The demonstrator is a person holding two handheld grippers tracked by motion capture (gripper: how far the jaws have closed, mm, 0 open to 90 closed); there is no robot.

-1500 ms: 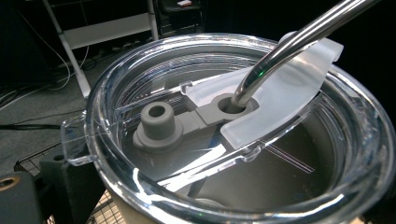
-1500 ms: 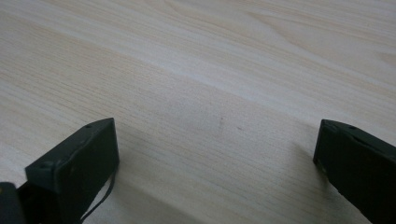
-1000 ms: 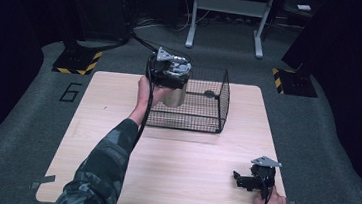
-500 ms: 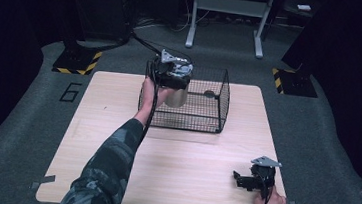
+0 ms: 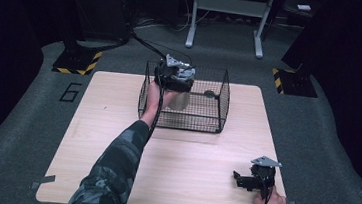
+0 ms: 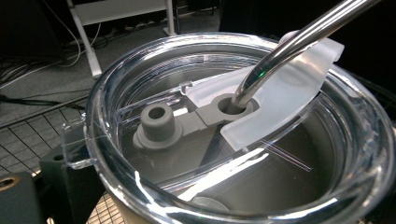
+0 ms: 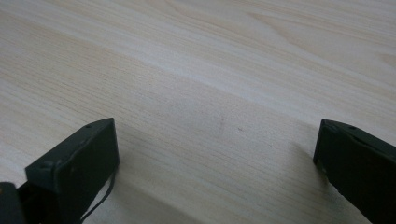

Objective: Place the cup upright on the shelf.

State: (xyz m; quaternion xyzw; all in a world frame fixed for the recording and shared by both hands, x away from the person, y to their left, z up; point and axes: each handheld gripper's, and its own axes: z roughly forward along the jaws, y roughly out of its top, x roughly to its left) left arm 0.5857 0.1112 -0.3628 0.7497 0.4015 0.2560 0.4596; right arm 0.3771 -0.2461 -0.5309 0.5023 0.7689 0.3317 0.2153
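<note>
The wooden table (image 5: 113,156) is the biggest thing here. On its far side sits a black wire basket (image 5: 208,115) with an open top. The open top lets a cup go in from above.

A steel cup (image 5: 179,100) is at the left end of the basket, about level with its rim. It is upright, maybe so nothing spills. I cannot tell if it is resting on the basket floor yet.

The cup has a clear lid (image 6: 140,186) on it. A shiny metal straw (image 6: 299,39) leans out through a hole in the lid's grey middle part.

The person's left arm, in a camouflage sleeve (image 5: 112,170), stretches far out across the table to reach the basket. The left gripper (image 5: 174,76) is on top of the cup. It looks like it is holding the cup by the rim, with its jaws closed on it.

The right gripper (image 5: 254,179) rests at the near right corner, out of the way. Its jaws are wide apart with only bare wood between them.
</note>
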